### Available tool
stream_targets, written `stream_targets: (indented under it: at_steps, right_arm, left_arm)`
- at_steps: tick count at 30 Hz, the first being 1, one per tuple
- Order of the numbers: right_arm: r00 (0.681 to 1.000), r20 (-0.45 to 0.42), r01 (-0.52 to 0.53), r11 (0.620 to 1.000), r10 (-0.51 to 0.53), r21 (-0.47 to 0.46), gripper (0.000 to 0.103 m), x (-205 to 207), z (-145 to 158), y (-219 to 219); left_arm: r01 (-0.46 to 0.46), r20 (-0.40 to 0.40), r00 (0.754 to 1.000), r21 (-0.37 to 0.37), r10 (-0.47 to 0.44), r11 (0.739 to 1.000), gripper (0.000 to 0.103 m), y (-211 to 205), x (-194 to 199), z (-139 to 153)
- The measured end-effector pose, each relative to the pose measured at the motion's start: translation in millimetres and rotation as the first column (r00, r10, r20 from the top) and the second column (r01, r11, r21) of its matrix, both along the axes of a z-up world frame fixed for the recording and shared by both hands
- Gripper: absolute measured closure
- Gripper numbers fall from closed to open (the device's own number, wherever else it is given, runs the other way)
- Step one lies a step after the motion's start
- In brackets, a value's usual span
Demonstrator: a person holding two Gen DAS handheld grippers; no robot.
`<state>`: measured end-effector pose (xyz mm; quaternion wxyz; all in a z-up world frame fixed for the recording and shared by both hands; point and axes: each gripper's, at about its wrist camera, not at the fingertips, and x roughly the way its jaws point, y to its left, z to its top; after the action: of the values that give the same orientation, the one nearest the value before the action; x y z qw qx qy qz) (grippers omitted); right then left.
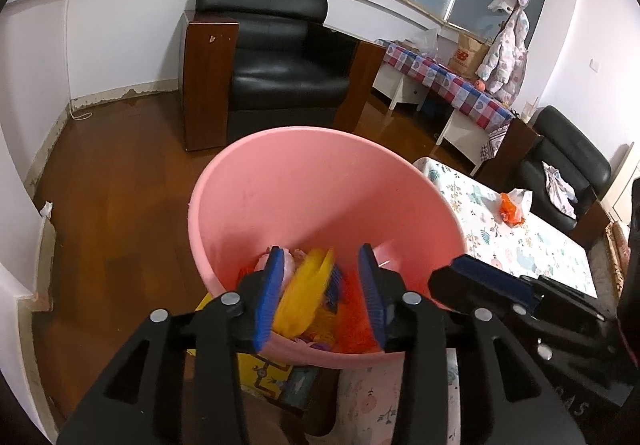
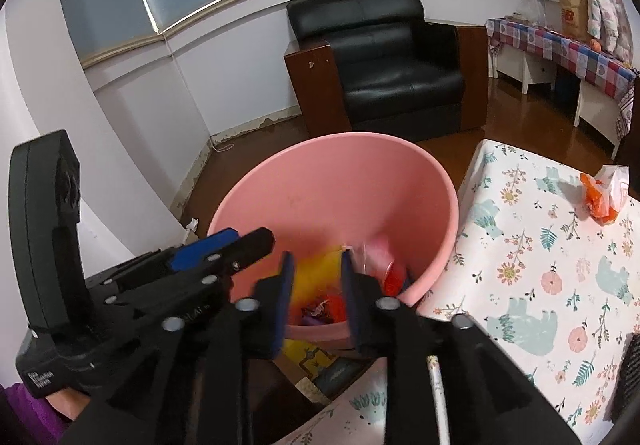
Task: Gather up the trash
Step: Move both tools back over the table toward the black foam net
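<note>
The bucket (image 1: pixel 304 185) is plain pink, and the trash (image 1: pixel 316 297) inside it is yellow, orange, pink and a little purple. The fingers (image 1: pixel 269 297) of the left gripper (image 1: pixel 322 295) are blue on black, as are those of the right gripper (image 2: pixel 316 295). The counter (image 2: pixel 540 265) wears a white cloth printed with teal bears, pink and orange flowers and green leaves; on it lies an orange and white bag (image 2: pixel 606 197). The armchair (image 1: pixel 276 57) is black with brown wooden sides. The floor (image 1: pixel 120 181) is brown wood. The far cloth (image 1: pixel 448 79) is checked red, blue and white.

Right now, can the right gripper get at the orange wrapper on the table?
Probably yes. The right gripper is open over the pink bin, and the wrapper lies alone on the cloth to its right with nothing between them.
</note>
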<state>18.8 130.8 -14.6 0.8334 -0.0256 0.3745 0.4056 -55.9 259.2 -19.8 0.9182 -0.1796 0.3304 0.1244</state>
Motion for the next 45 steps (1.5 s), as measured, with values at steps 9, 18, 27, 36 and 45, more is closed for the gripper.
stream_targets:
  at_steps: [9, 18, 27, 36, 45]
  right_arm:
    - [1.0, 0.004, 0.029, 1.0, -0.029, 0.008, 0.071, -6.0, 2.5, -16.1]
    - [0.995, 0.042, 0.093, 0.995, -0.092, -0.026, 0.071, -21.9, 3.6, -49.4]
    - [0.978, 0.018, 0.208, 0.976, -0.207, -0.058, 0.071, -32.0, -4.1, -108.1]
    - [0.92, -0.019, 0.39, 0.917, -0.393, -0.08, 0.071, -37.7, -11.3, -186.6]
    - [0.783, -0.141, 0.602, 0.795, -0.606, -0.076, 0.071, -29.3, -31.0, -275.0]
  left_arm:
    - [0.006, 0.01, 1.0, 0.015, -0.006, 1.0, 0.064, -4.8, -4.7, 8.0]
    - [0.043, 0.012, 0.999, 0.033, -0.043, 0.999, 0.064, -22.9, -8.9, 14.1]
    - [0.111, 0.025, 0.993, 0.064, -0.113, 0.992, 0.064, -54.2, -11.0, 21.9]
    - [0.172, 0.031, 0.984, 0.091, -0.175, 0.981, 0.064, -85.6, -10.8, 28.4]
    - [0.23, 0.032, 0.971, 0.113, -0.235, 0.967, 0.064, -112.6, -9.0, 30.3]
